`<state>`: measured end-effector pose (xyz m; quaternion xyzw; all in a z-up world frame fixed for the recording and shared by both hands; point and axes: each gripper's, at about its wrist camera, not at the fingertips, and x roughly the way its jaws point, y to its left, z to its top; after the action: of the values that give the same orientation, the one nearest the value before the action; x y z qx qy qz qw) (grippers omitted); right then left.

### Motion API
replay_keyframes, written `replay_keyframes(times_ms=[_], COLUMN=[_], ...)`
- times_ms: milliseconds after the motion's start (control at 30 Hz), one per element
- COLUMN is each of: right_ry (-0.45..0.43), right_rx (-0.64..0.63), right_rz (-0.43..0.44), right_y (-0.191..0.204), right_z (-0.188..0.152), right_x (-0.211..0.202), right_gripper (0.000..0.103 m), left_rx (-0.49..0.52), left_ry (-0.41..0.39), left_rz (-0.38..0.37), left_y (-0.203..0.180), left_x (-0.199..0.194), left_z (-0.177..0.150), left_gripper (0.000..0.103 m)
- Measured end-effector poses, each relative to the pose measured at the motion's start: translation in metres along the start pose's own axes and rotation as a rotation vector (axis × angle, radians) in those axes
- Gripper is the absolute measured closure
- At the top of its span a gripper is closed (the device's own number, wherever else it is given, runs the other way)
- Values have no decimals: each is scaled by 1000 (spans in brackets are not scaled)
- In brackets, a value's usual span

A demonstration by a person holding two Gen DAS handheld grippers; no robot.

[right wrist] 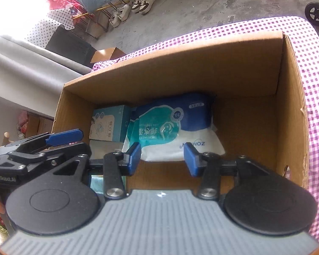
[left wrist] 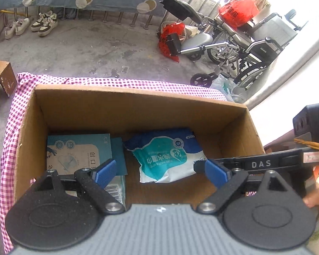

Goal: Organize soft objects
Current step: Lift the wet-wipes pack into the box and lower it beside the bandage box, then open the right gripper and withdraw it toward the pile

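Observation:
An open cardboard box [left wrist: 138, 104] stands on a purple checked cloth [left wrist: 9, 136]. Inside lie a blue and white pack of wet wipes [left wrist: 168, 157] and a teal carton [left wrist: 78, 153] to its left. Both show in the right wrist view too: the wipes [right wrist: 172, 127], the carton [right wrist: 110, 123], the box [right wrist: 180, 70]. My left gripper [left wrist: 160, 174] is open and empty above the box's near side. My right gripper [right wrist: 162, 157] is open and empty just above the near edge of the wipes. The right gripper's arm [left wrist: 261, 163] enters the left view from the right.
A grey concrete floor lies beyond the table. A folded wheelchair [left wrist: 233, 48] and red bags [left wrist: 238, 10] stand at the back right. Shoes [left wrist: 44, 23] sit under a rack at the back left. A small wooden stool [left wrist: 2, 74] stands at the left.

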<state>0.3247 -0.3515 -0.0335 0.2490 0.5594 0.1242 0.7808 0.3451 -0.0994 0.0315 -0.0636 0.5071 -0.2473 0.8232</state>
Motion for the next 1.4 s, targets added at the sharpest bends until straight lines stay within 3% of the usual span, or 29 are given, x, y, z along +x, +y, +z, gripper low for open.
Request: replay_keyframes(times_ms=[167, 233, 333, 467, 633, 833, 1067, 1233, 1400], right_ry=[-52, -79, -56, -35, -30, -62, -91, -201, -285], right_rx=[-18, -29, 2, 36, 152, 156, 164, 112, -5], right_rz=[-120, -178, -208, -273, -206, -220, -213, -150, -4], right_y=[9, 12, 7, 1, -5, 11, 20, 28, 54], right_z=[2, 10, 20, 21, 16, 10, 1, -16, -70], right_x=[3, 10, 26, 49, 63, 78, 80, 24, -60], right_gripper=[57, 52, 51, 45, 43, 42, 38, 39, 39], left_rx=[35, 48, 71, 77, 25, -66, -146, -161, -165], left_ry=[-80, -107, -150, -212, -266, -290, -286, -349, -371], left_rz=[-12, -29, -59, -31, 46, 88, 74, 36, 53], left_y=[-8, -8, -4, 9, 34, 56, 79, 87, 93], left_x=[-57, -79, -109, -139, -160, -166, -173, -200, -220], left_z=[-26, -40, -64, -97, -146, -190, -218, -226, -235], left_gripper=[7, 5, 4, 3, 2, 2, 2, 2, 2])
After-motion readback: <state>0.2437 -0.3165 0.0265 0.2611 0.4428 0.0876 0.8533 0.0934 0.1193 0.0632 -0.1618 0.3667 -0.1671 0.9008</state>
